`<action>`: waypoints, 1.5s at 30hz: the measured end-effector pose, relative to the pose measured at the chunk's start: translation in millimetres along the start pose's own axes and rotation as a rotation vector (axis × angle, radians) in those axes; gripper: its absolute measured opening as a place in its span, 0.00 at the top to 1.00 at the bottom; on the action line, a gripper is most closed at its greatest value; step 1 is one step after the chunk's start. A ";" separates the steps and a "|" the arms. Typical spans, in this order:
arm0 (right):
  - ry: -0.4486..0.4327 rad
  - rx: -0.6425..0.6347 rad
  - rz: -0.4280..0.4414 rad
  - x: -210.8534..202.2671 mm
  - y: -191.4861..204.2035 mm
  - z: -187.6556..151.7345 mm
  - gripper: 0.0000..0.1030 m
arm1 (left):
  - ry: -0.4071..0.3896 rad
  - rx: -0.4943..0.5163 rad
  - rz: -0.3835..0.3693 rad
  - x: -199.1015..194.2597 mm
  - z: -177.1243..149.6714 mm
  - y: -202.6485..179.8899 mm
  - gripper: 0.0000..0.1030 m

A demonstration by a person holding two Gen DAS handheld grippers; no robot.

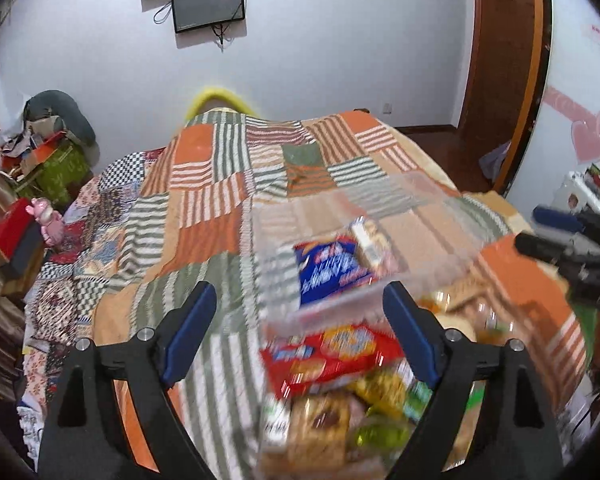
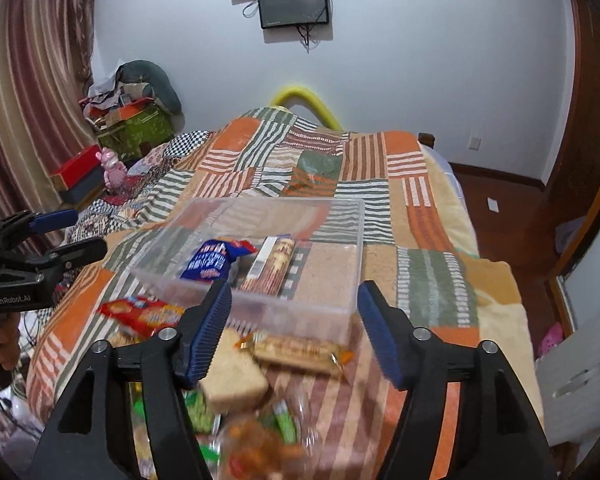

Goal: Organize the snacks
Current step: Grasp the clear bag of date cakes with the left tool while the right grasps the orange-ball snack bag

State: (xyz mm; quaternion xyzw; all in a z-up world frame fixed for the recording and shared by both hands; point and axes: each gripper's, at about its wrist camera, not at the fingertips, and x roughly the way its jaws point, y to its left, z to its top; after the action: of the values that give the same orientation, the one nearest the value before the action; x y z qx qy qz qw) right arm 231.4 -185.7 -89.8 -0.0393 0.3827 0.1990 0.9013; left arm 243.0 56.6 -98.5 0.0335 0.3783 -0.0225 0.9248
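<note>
Left gripper [image 1: 298, 330] spread wide, holding nothing, hovering above the patchwork blanket [image 1: 204, 200] just at the near edge of the clear plastic box [image 1: 440, 196]. Inside the box: a blue snack bag [image 1: 332, 270] and beside it a long cracker pack [image 1: 370, 240]. Outside it, at the near wall, a red snack bag [image 1: 328, 354] between the two fingers in the picture, then a heap of loose snacks lower down, among them a brown wrapped pack [image 1: 320, 424]. Much blur on this side, so contact with the red bag impossible to judge. Right gripper [image 1: 548, 232] visible at the right edge, apart from the box.

From the right wrist view: right gripper [image 2: 294, 330] also wide apart and empty, placed over the near wall of the clear plastic box [image 2: 352, 216]. Below it a pale square biscuit [image 2: 234, 372] touching the left finger in the picture, and an orange-ended wrapped bar [image 2: 296, 350] lying just outside the box wall. Red snack bag [image 2: 140, 314] to the left, blue snack bag [image 2: 212, 264] and long cracker pack [image 2: 268, 268] already inside. Left gripper [image 2: 66, 234] at the left edge.

Possible trouble: soft blanket under the thin wrappers, so closing too low could pinch cloth together with a packet. Box light and on bedding, so a push against its wall could slide or tip it. Crowded pile, so two packets could come up at once and one fall back.
</note>
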 end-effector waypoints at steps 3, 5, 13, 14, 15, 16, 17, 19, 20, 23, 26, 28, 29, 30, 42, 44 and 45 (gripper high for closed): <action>0.001 -0.013 -0.010 -9.7 2.9 -10.7 0.37 | 0.025 -0.016 0.003 -8.3 -22.3 7.0 0.14; 0.008 -0.016 -0.014 -13.5 4.2 -16.3 0.37 | 0.046 -0.032 0.008 -10.6 -37.8 11.6 0.14; 0.063 0.020 -0.018 -15.3 4.8 -53.8 0.33 | 0.141 -0.080 0.036 -4.0 -91.5 19.2 0.14; 0.077 0.027 -0.016 -13.6 3.7 -58.5 0.33 | 0.156 -0.081 0.039 -1.2 -99.1 18.2 0.14; 0.096 0.034 -0.012 -11.0 3.2 -63.6 0.33 | 0.170 -0.083 0.036 1.6 -106.2 17.4 0.14; 0.111 0.038 -0.009 -10.1 3.6 -68.4 0.33 | 0.184 -0.085 0.031 5.2 -111.8 16.2 0.14; 0.131 0.045 -0.007 -6.2 2.3 -73.6 0.33 | 0.199 -0.084 0.027 8.4 -116.9 14.9 0.14; 0.159 0.055 -0.003 -2.8 1.6 -82.1 0.33 | 0.219 -0.080 0.021 12.7 -125.0 11.0 0.14; 0.175 0.062 0.004 0.9 0.7 -85.7 0.33 | 0.231 -0.076 0.018 16.1 -129.8 8.5 0.14; 0.200 0.072 0.009 6.4 -0.2 -92.7 0.33 | 0.250 -0.064 0.033 24.4 -136.9 2.4 0.14; 0.220 0.079 0.017 12.8 0.8 -95.4 0.33 | 0.259 -0.058 0.032 31.8 -141.3 -2.0 0.14; 0.228 0.079 0.023 15.5 2.3 -96.7 0.33 | 0.261 -0.054 0.039 36.9 -141.4 -4.2 0.14; 0.232 0.077 0.023 17.6 2.8 -96.8 0.33 | 0.260 -0.052 0.043 39.4 -140.8 -4.9 0.14; 0.235 0.076 0.022 18.7 3.2 -97.7 0.33 | 0.260 -0.053 0.042 42.4 -139.9 -4.9 0.14; 0.267 0.097 0.057 37.9 5.8 -99.4 0.29 | 0.230 -0.053 0.050 63.6 -133.2 -1.6 0.23; 0.259 0.097 0.056 37.4 6.3 -98.9 0.29 | 0.226 -0.055 0.043 64.3 -133.2 -1.7 0.29; 0.256 0.095 0.056 36.5 6.4 -99.5 0.29 | 0.220 -0.052 0.044 63.8 -132.8 -2.0 0.31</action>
State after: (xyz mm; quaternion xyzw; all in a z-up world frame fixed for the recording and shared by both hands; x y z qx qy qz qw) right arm 184.7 -190.1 -185.1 -0.0110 0.5047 0.1988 0.8400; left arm 195.6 64.1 -237.8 0.0201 0.4770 0.0113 0.8786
